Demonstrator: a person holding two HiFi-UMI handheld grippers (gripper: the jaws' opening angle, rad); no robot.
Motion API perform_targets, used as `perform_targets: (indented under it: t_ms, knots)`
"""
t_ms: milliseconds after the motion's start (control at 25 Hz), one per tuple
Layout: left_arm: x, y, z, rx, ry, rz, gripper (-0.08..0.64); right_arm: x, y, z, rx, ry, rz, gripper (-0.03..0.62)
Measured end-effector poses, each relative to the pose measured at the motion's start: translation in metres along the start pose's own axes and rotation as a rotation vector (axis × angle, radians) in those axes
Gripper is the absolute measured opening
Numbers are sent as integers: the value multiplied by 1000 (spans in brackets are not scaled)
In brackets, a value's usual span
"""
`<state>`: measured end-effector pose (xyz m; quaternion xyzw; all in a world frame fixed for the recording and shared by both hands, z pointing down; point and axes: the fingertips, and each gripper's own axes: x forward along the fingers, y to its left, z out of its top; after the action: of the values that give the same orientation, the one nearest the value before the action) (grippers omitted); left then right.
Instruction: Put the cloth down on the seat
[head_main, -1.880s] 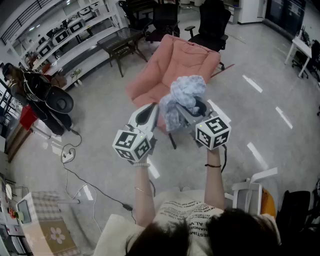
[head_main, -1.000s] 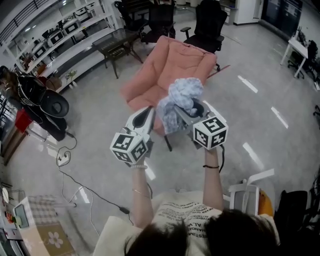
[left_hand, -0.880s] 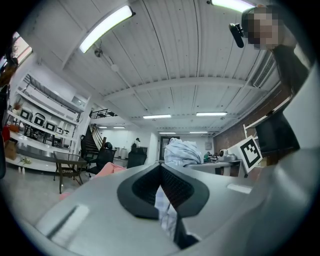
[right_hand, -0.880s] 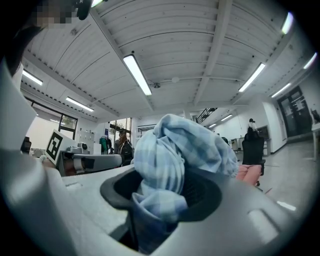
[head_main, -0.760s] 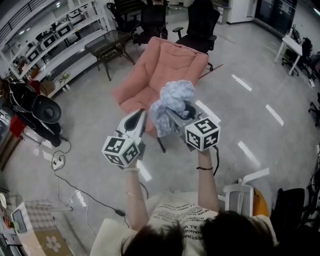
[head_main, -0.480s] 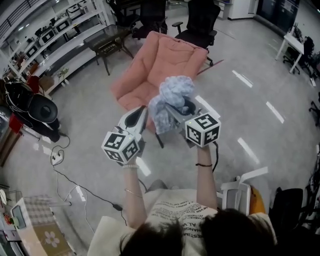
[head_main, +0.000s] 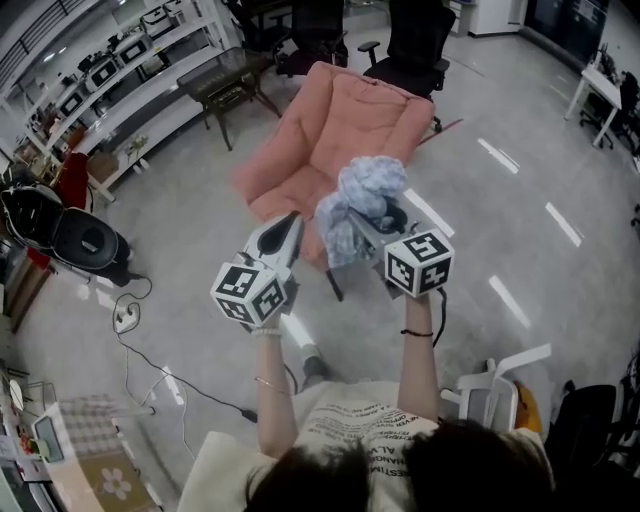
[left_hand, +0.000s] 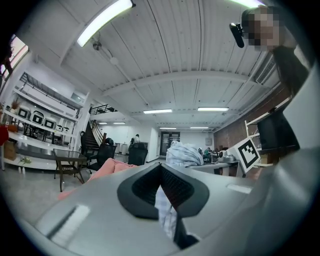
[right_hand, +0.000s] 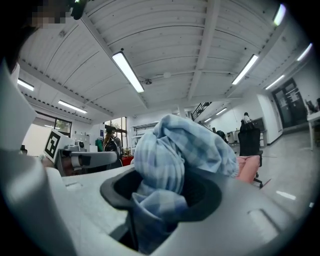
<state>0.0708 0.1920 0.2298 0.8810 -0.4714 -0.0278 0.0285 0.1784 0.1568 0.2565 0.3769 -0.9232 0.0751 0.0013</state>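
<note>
A crumpled light-blue checked cloth (head_main: 362, 192) hangs in the air between both grippers, in front of a pink armchair (head_main: 352, 118). My right gripper (head_main: 362, 222) is shut on the bulk of the cloth (right_hand: 176, 150), which bulges out above its jaws. My left gripper (head_main: 290, 224) is shut on a thin edge of the cloth (left_hand: 166, 214); the rest of the cloth (left_hand: 184, 155) shows to its right. The chair's seat (head_main: 288, 186) lies just beyond and below the gripper tips. Both grippers point level.
Black office chairs (head_main: 415, 35) and a dark table (head_main: 225, 82) stand behind the armchair. Shelves with appliances (head_main: 110, 72) line the left wall. A black round seat (head_main: 85, 240) and floor cables (head_main: 125, 315) lie at left. A white frame (head_main: 492, 392) is at lower right.
Both grippers have moved forward together with the cloth, toward the armchair. The floor has slid down in the head view and a shoe has come into view below the hands. Both grips are unchanged.
</note>
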Motion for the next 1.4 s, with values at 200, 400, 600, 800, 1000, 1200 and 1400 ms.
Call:
perform_targets:
  t_ms: [200, 400, 600, 800, 1000, 1200, 1400]
  knots:
    - [12, 44, -11, -30, 15, -11, -2, 37, -8, -5, 35, -13, -46, 202]
    - [23, 88, -9, -47, 22, -50, -2, 77, -8, -9, 52, 6, -87, 202]
    - [27, 122, -18, -58, 37, -88, -2, 109, -6, -18, 66, 12, -125, 202]
    - [21, 159, -18, -57, 40, -109, -2, 143, 8, -25, 82, 5, -147, 202]
    - [15, 183, -20, -53, 38, -129, -2, 171, 26, -28, 79, -1, -145, 202]
    - [14, 202, -21, -73, 36, -137, -2, 188, 33, -30, 69, 21, -151, 202]
    - [24, 205, -31, -93, 50, -148, -2, 193, 22, -35, 76, 34, -164, 202]
